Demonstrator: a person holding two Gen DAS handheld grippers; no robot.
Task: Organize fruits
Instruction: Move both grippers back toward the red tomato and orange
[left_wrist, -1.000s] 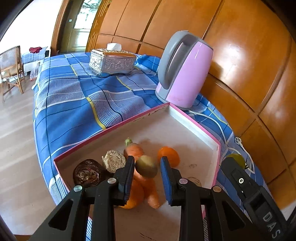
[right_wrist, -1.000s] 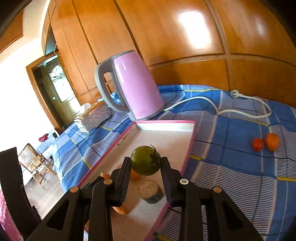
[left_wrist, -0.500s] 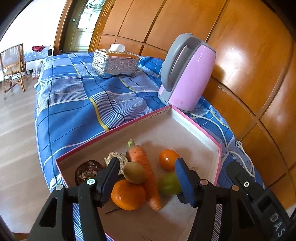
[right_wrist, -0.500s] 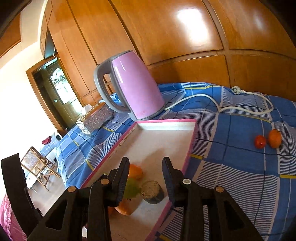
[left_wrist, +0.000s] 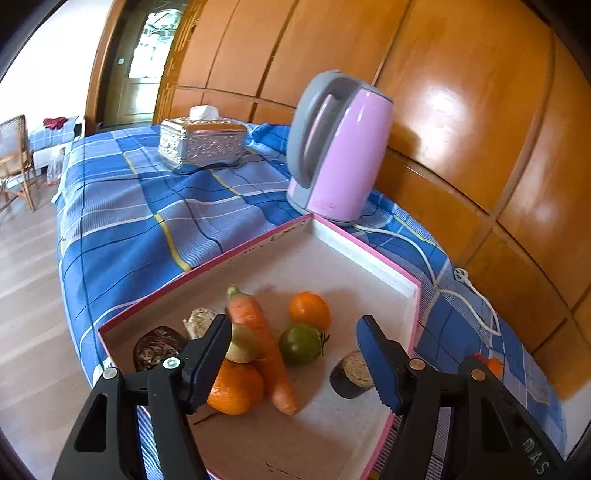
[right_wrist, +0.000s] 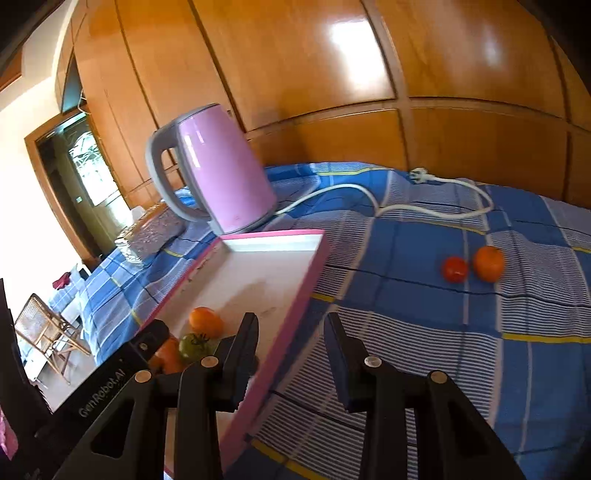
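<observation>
We've got both tools wide open and empty, left tool (left_wrist: 295, 363) over the pink tray (left_wrist: 413, 295) where the green tomato (left_wrist: 301, 343) sits, right tool (right_wrist: 290, 356) facing the two strays (right_wrist: 472, 264) beyond the tray, probably next.

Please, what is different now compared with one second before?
The right hand-held gripper let go the green tomato, and the left hand-held gripper let go the kiwi; both fruits now lie in the pink tray. Kettle and table fruits unchanged.
</observation>
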